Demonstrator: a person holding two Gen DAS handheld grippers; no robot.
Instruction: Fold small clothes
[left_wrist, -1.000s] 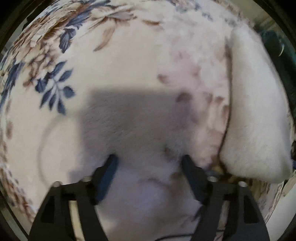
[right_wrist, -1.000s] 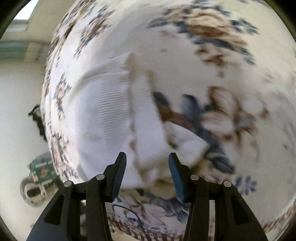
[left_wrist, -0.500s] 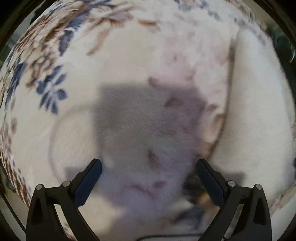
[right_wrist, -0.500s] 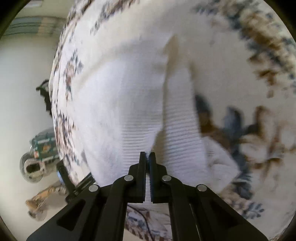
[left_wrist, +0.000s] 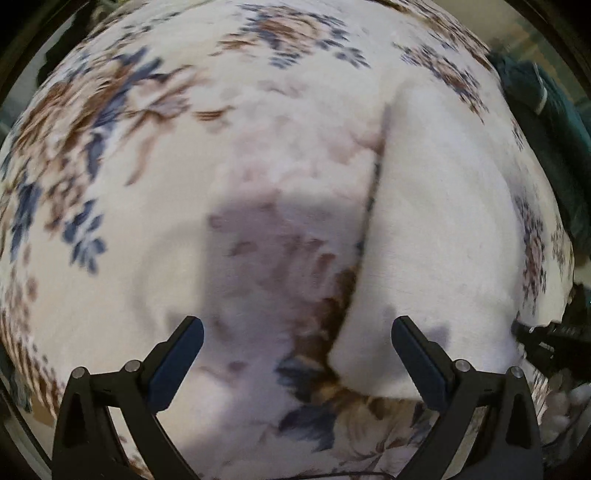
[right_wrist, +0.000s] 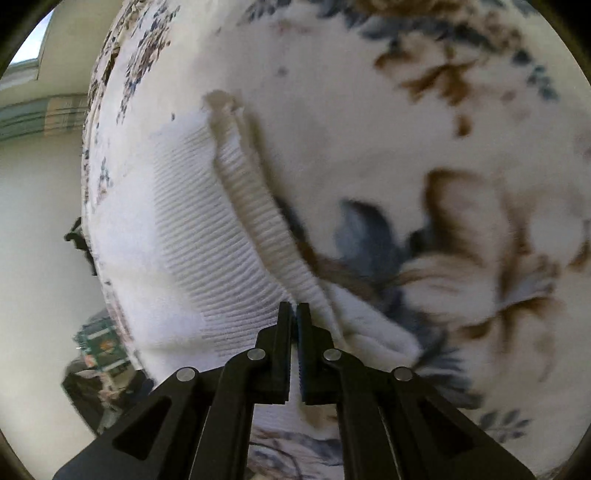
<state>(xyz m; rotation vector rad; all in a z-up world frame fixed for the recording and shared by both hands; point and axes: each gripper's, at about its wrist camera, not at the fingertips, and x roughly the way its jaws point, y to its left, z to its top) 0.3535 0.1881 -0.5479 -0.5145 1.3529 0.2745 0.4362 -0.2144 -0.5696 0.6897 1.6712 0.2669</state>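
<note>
Right gripper (right_wrist: 294, 314): jaws pressed together, pinching the near ribbed edge of the white knit garment (right_wrist: 207, 236), which runs ahead and left of the fingertips.
Left gripper (left_wrist: 297, 341): jaws spread wide, nothing between them; the same garment (left_wrist: 439, 229) lies just ahead and to its right.
Handling (judged): light, soft, limp, not fragile; the ribbed hem offers the firmest hold, taken at a corner so the layers lift together.
Surface: plush floral blanket (right_wrist: 424, 155), cream with blue and brown blooms, likely yielding under pressure.
Room, beyond: pale floor (right_wrist: 40, 206) and dark clutter (indistinct) at far left.
</note>
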